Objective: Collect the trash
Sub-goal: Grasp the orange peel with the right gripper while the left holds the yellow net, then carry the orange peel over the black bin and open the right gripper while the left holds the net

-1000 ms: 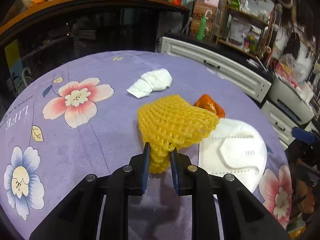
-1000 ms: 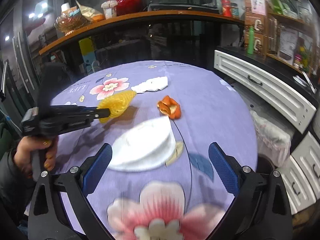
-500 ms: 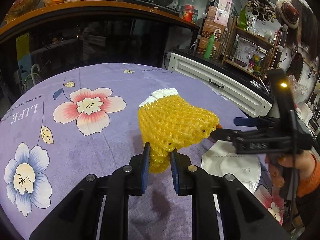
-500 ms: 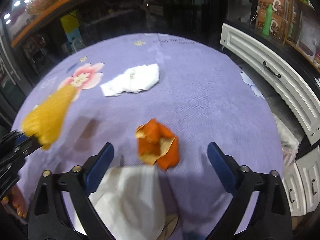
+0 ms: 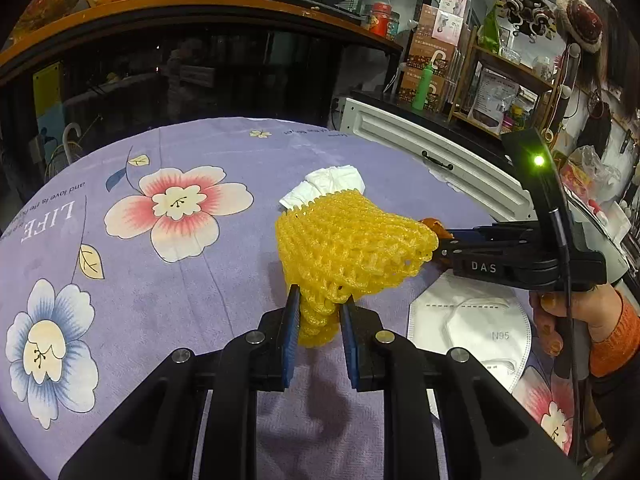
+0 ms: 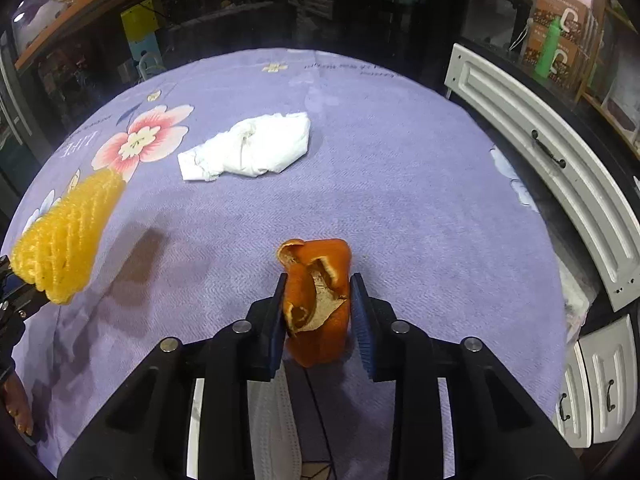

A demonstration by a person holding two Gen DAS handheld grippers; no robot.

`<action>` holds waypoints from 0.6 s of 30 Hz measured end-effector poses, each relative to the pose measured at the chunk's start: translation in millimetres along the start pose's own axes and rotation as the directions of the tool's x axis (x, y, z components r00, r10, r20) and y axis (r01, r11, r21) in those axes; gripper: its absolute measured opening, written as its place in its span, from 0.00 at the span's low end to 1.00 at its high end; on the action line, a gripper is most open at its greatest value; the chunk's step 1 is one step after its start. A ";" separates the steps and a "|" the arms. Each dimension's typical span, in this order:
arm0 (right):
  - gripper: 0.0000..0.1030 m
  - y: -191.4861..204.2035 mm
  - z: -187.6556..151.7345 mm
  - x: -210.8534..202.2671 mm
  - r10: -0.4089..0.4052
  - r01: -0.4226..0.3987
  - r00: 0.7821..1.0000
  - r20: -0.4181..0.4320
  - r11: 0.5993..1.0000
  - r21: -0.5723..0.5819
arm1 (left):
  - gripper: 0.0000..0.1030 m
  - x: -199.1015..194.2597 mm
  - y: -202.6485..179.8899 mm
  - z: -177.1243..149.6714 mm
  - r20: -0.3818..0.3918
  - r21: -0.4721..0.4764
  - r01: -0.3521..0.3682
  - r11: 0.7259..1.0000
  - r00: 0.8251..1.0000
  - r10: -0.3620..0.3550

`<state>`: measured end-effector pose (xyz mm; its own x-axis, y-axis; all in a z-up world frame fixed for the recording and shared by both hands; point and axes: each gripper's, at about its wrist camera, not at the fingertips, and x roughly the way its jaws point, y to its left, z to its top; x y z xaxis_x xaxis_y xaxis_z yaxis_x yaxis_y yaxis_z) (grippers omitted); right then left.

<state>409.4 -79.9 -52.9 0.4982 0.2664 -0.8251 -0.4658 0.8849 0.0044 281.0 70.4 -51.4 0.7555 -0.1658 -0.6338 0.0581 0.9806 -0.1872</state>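
Observation:
My left gripper (image 5: 318, 312) is shut on a yellow foam fruit net (image 5: 352, 240) and holds it above the purple floral tablecloth (image 5: 200, 304); the net also shows in the right wrist view (image 6: 66, 240). My right gripper (image 6: 318, 300) has closed on an orange peel (image 6: 318, 300) that rests on the cloth; its pads (image 6: 279, 312) press both sides. A crumpled white tissue (image 6: 250, 152) lies further back. A white N95 mask (image 5: 472, 328) lies on the cloth under the right gripper.
A white drawer cabinet (image 6: 552, 176) runs along the table's right side. A dark glass cabinet with a wooden shelf (image 5: 180, 4) stands behind the table. Cluttered shelves (image 5: 500, 80) are at the far right.
My right gripper moved forward and down over the orange peel and closed on it. My left gripper stayed shut on the yellow net and rose slightly.

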 end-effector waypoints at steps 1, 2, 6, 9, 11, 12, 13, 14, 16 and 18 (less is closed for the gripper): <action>0.29 -1.5 -1.0 -3.3 0.003 -0.003 1.000 0.011 1.000 0.009 | 0.19 -0.1 -0.8 -0.5 0.001 0.003 -0.002 1.000 1.000 0.002; 0.29 -3.9 -2.5 -7.9 0.008 -0.008 1.000 0.023 1.000 0.020 | 0.19 -0.3 -1.6 -0.9 0.003 0.007 -0.005 1.000 1.000 0.005; 0.28 -13.6 -14.0 -35.5 0.010 -0.014 0.997 0.078 0.999 0.051 | 0.19 -1.1 -2.2 -1.3 0.010 0.010 -0.008 1.000 1.000 0.008; 0.28 -20.0 -26.4 -58.6 0.018 -0.027 0.993 0.119 0.997 0.072 | 0.19 -1.3 -2.5 -2.5 0.008 0.009 -0.009 1.000 1.000 0.009; 0.28 -26.5 -40.3 -79.3 0.020 -0.036 0.988 0.154 0.995 0.098 | 0.19 -1.9 -4.4 -4.0 0.011 0.019 -0.014 1.000 1.000 0.014; 0.28 -28.6 -44.2 -85.0 0.019 -0.036 0.986 0.163 0.994 0.106 | 0.19 -1.9 -5.6 -4.8 0.012 0.025 -0.019 0.999 1.000 0.019; 0.29 -31.9 -52.1 -95.7 0.017 -0.038 0.984 0.179 0.992 0.118 | 0.19 -1.6 -6.8 -5.3 0.013 0.031 -0.022 0.999 1.000 0.021; 0.29 -34.9 -59.1 -104.4 0.015 -0.040 0.982 0.191 0.991 0.128 | 0.19 -1.5 -7.4 -6.1 0.014 0.031 -0.019 0.999 1.000 0.019; 0.29 -40.6 -73.3 -121.0 0.004 -0.035 0.977 0.212 0.989 0.141 | 0.19 -0.6 -8.6 -7.4 0.009 0.031 -0.023 0.999 1.000 0.022; 0.29 -47.5 -86.8 -135.2 -0.007 -0.029 0.974 0.227 0.987 0.155 | 0.19 -2.0 -10.0 -7.5 0.009 0.027 -0.032 0.999 0.999 0.032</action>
<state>300.8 -191.2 9.4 0.6547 0.3400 -0.6751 -0.3611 0.9253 0.1158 274.0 60.1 -53.8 0.7629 -0.1331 -0.6327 0.0508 0.9879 -0.1466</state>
